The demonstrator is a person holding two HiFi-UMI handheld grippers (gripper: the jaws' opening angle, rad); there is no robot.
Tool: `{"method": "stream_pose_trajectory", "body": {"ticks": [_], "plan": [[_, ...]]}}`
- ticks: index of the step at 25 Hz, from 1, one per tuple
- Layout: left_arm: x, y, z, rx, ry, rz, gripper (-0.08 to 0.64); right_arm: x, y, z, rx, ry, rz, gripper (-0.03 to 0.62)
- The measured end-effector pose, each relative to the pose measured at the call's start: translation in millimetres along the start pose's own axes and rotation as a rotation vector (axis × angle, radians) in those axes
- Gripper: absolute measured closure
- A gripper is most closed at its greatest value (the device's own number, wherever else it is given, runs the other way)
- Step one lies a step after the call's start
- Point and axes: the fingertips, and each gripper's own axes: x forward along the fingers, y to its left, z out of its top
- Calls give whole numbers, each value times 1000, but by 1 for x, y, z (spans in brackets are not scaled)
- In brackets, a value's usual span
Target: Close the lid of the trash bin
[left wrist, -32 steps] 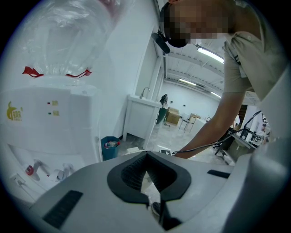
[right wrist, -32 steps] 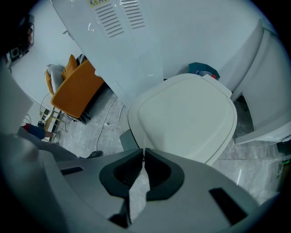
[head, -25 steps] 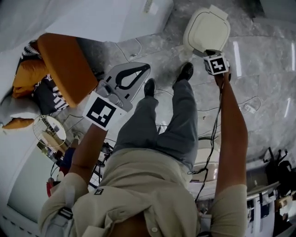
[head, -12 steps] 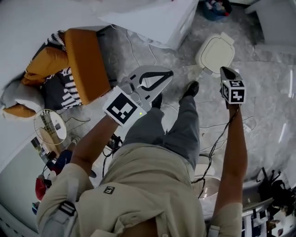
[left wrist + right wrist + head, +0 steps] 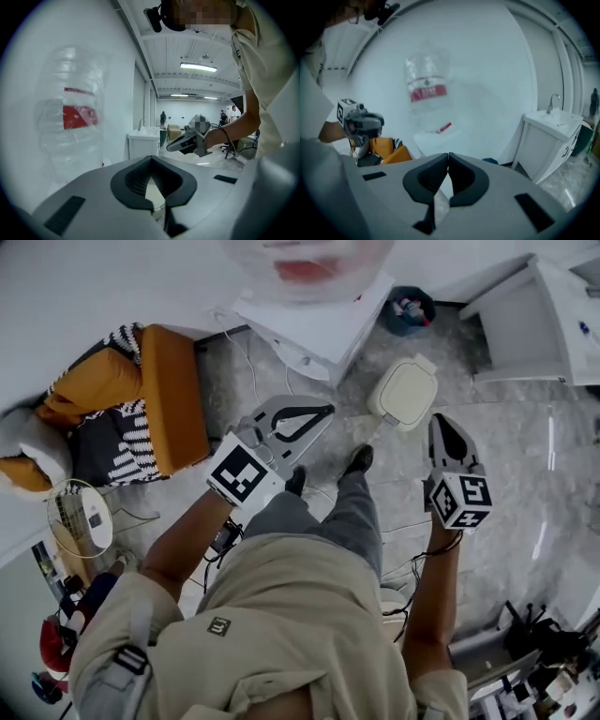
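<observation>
The cream trash bin (image 5: 406, 393) stands on the marble floor ahead of the person's feet, its lid lying flat down on it. My right gripper (image 5: 439, 420) is raised well above the floor, just right of the bin in the head view, jaws shut on nothing (image 5: 448, 153). My left gripper (image 5: 328, 412) is held up left of the bin, its tips meeting with nothing between them (image 5: 151, 157). Each gripper shows in the other's view: the right gripper (image 5: 187, 140) and the left gripper (image 5: 363, 123). Neither touches the bin.
A white cabinet (image 5: 319, 320) stands behind the bin, with a blue bucket (image 5: 410, 307) and a white sink unit (image 5: 534, 324) to its right. An orange seat with cushions (image 5: 173, 395) is at the left. Cables trail over the floor (image 5: 422, 521).
Both grippers have risen from the floor. The right one has lifted off the near edge of the bin's lid, and the bin looks smaller and farther below. The lid stays down.
</observation>
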Motion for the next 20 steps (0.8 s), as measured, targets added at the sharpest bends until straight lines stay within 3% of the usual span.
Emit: {"method": "stream_pose_trajectory", "body": {"ticks": [4,9,15,20], "plan": [[-29,-11,28,2,-35,9,546,-59,48,55,-4,-136,15,568],[-54,-29,64,49,-79,2,546,-135,86,110,-194,-253,-67,569],[-96,-48,95,108,-100,-1,546,-205,115,147,-192,-354,-138,569],[-114,-60,110,150,-112,-25,546,-237,123,154,-167,-386,-196,569]]}}
